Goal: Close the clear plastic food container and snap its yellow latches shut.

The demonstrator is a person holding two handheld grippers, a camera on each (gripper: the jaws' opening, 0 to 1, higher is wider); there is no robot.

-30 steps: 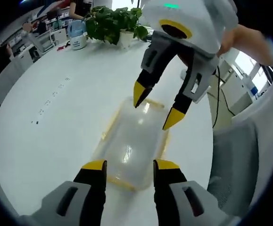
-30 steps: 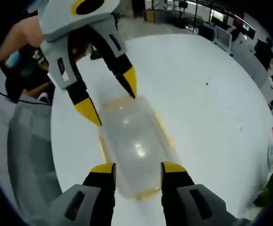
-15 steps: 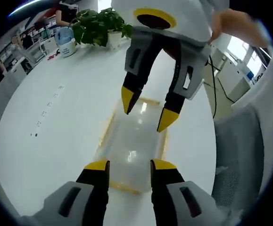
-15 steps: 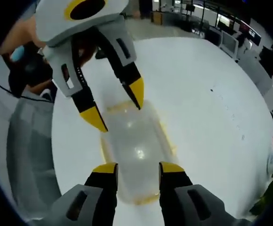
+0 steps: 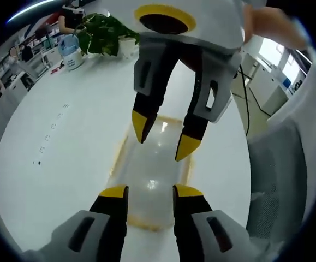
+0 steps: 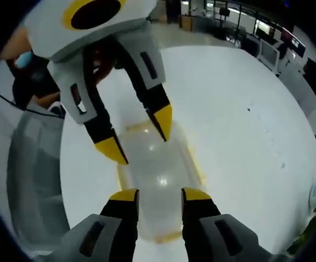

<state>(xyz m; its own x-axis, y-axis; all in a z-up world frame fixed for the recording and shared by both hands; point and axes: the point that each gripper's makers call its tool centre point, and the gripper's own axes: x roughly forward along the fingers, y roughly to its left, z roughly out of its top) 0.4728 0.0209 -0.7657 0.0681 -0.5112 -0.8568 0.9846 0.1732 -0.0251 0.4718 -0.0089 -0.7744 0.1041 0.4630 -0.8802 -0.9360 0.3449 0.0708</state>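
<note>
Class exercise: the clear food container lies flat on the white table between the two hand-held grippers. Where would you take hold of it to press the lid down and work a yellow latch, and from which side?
Probably at a short end of the clear food container: come from above with the left hand-held gripper and press its yellow rim down. The box is low, long and flat-lidded, so its ends face the grippers; the latches themselves are too blurred to pick out.

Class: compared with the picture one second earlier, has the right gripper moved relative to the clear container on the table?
Yes. In the left gripper view the right gripper has come nearer along the container, its yellow tips now over the lid rather than the far end.
</note>
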